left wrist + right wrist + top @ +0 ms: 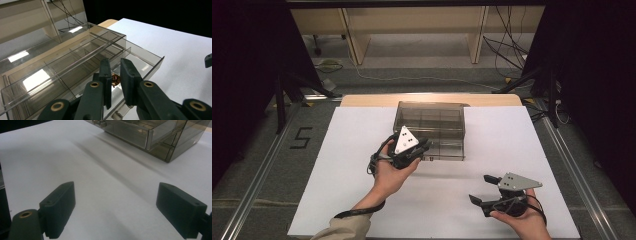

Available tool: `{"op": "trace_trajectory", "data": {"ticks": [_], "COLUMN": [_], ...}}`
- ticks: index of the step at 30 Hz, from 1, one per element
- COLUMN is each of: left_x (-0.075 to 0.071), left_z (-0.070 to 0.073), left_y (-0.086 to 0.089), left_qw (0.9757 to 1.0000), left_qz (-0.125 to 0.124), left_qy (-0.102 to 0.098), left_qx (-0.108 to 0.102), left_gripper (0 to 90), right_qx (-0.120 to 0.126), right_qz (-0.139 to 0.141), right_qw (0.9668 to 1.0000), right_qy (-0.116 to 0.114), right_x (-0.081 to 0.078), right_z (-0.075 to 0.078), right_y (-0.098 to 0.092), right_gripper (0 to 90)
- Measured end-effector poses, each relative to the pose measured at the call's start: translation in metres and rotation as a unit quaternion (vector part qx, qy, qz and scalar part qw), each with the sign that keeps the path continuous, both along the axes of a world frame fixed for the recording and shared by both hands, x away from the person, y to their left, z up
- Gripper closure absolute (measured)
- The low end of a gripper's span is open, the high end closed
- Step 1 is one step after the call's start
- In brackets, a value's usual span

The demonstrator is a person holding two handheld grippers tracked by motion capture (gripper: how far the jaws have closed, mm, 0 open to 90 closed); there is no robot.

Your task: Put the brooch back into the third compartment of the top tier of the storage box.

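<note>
The left gripper (115,83) hangs over the open drawer (140,58) of a smoke-tinted plastic organizer box (430,129), its 2 jaws drawn narrow around a small brown, glossy object (115,78) that sits just between and beyond the pads. Whether the pads actually pinch it I cannot tell; a thin gap shows on the right pad's side, so the hold looks marginal at best. The right gripper (116,206) rests low over the white table cover (100,170), well apart from the box, which lies ahead of it and to its right, with jaws spread wide and nothing between them.

The likeliest slip: if the small object is only lightly caught, any tilt or lift of the left gripper could let it drop onto a divider edge and bounce into the wrong compartment or out onto the sheet. The box is also unbraced, so a nudge from the left jaws against the drawer front could push it shut or slide the whole box.

The object's shape is mostly masked by the jaws, and the clear dividers blur which compartment lies beneath it.
</note>
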State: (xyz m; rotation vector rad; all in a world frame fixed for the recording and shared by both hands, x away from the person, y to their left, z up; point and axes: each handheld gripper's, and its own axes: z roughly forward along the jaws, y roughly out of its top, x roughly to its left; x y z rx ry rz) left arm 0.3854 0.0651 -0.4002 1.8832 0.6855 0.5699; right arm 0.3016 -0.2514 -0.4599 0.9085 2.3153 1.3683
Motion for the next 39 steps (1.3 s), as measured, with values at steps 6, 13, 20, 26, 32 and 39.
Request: {"op": "trace_trajectory", "data": {"ticks": [6, 13, 20, 26, 32, 39], "left_x": [0.000, 0.000, 0.000, -0.001, -0.001, -0.001], "left_z": [0.000, 0.000, 0.000, 0.000, 0.000, 0.001], "left_y": [-0.003, -0.007, -0.013, -0.017, -0.020, -0.023], "left_qw": [1.0000, 1.0000, 0.9999, 0.9998, 0.9998, 0.9998], "left_qz": [-0.003, -0.008, -0.013, -0.017, -0.020, -0.022], "left_qy": [0.001, 0.000, 0.003, 0.003, 0.003, 0.002], "left_qx": [-0.001, 0.002, 0.003, 0.003, 0.002, 0.002], "left_gripper": [79.7, 79.7, 79.7, 79.7, 79.7, 79.7], "right_qx": [0.000, 0.000, 0.001, 0.001, 0.000, 0.001], "right_qz": [0.000, 0.000, -0.001, 0.000, 0.000, -0.001], "right_qw": [1.0000, 1.0000, 1.0000, 1.0000, 1.0000, 1.0000], "right_qy": [0.000, 0.000, 0.000, 0.000, 0.001, 0.001], "right_x": [0.000, 0.000, 0.000, 0.000, 0.000, 0.000], "right_z": [0.000, 0.000, 0.000, 0.000, 0.000, 0.000], "right_y": [0.000, 0.000, 0.000, 0.000, -0.001, -0.001], "right_gripper": [16.3, 16.3, 16.3, 16.3, 16.3, 16.3]}}
